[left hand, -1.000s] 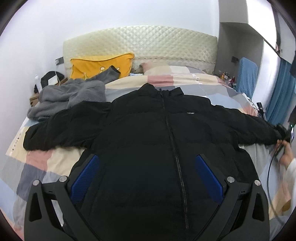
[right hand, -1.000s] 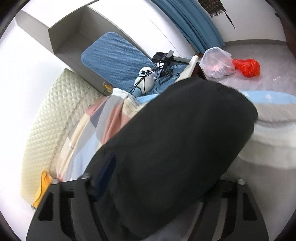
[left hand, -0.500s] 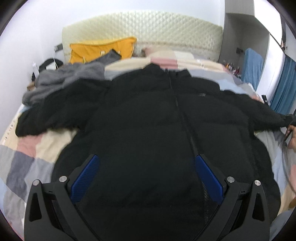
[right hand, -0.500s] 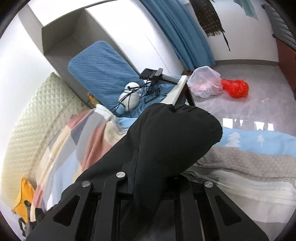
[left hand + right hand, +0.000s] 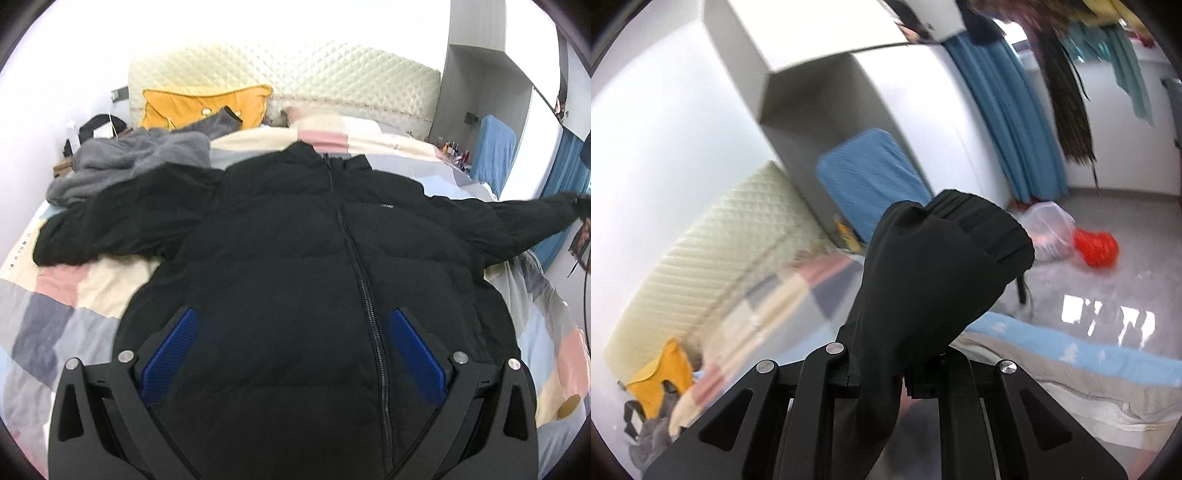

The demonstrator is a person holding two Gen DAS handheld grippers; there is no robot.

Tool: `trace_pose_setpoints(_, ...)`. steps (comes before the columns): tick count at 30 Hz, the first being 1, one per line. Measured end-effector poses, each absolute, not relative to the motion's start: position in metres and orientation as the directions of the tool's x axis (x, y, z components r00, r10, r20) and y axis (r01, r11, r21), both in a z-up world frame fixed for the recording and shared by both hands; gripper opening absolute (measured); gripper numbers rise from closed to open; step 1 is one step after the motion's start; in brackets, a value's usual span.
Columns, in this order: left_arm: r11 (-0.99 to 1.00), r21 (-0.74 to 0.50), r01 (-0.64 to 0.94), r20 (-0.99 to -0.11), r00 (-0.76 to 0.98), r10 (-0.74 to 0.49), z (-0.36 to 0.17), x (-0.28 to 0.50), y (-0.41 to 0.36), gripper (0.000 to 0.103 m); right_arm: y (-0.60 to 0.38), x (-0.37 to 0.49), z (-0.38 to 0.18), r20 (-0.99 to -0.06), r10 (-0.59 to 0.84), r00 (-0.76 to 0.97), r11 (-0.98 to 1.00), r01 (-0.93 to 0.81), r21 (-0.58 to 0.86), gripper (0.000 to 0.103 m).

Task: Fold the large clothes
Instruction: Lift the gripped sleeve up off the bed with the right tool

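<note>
A large black puffer jacket (image 5: 295,258) lies face up on the bed, zipper closed, left sleeve (image 5: 103,225) spread out to the left. My left gripper (image 5: 291,354) is open, its blue pads above the jacket's lower front, holding nothing. My right gripper (image 5: 886,373) is shut on the jacket's right sleeve (image 5: 934,273) near the ribbed cuff and holds it lifted off the bed. In the left wrist view that sleeve (image 5: 532,218) stretches up to the far right.
The patchwork quilt (image 5: 66,295) covers the bed. A grey garment (image 5: 133,158) and a yellow pillow (image 5: 203,107) lie near the quilted headboard (image 5: 288,77). A blue chair (image 5: 868,177), blue curtain (image 5: 1008,122), and red bag (image 5: 1097,247) stand beside the bed.
My right gripper has lifted the right sleeve higher off the bed and tilted up. My left gripper has drawn back slightly over the jacket, still open.
</note>
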State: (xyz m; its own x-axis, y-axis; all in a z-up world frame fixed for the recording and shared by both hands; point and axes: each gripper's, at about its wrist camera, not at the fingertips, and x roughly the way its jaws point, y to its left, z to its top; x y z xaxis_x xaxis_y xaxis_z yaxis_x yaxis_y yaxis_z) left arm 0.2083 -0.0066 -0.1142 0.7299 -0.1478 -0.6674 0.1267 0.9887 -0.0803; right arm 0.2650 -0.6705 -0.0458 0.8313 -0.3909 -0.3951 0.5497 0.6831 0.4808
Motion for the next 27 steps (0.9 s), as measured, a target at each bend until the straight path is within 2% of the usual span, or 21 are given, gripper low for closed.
trace_pose_setpoints(4,0.988,-0.092,0.128,-0.647,0.746,-0.157,-0.094,0.185,0.005,0.103,-0.63,0.265,0.005,-0.341,-0.361,0.868,0.751,0.488,0.445,0.01)
trace_pose_setpoints(10,0.991,-0.078,0.105,-0.639,0.758,-0.131,-0.071,0.158,0.026,0.103,-0.561,0.274,0.052,-0.286,-0.313,0.906,0.848,0.402,0.346,0.01)
trace_pose_setpoints(16,0.995,-0.063,0.083,-0.613,0.784,-0.104,-0.049,0.139,0.047,0.103,-0.491,0.283,0.082,-0.235,-0.268,0.934,0.92,0.321,0.224,0.01)
trace_pose_setpoints(21,0.997,-0.038,0.061,-0.599,0.798,-0.072,-0.04,0.14,0.057,0.103,-0.432,0.297,0.101,-0.2,-0.167,0.965,0.957,0.208,0.201,0.011)
trace_pose_setpoints(27,0.995,-0.087,0.046,-0.586,0.805,-0.088,-0.029,0.138,0.078,0.103,-0.347,0.315,0.105,-0.186,-0.044,0.982,0.991,0.067,0.12,0.012)
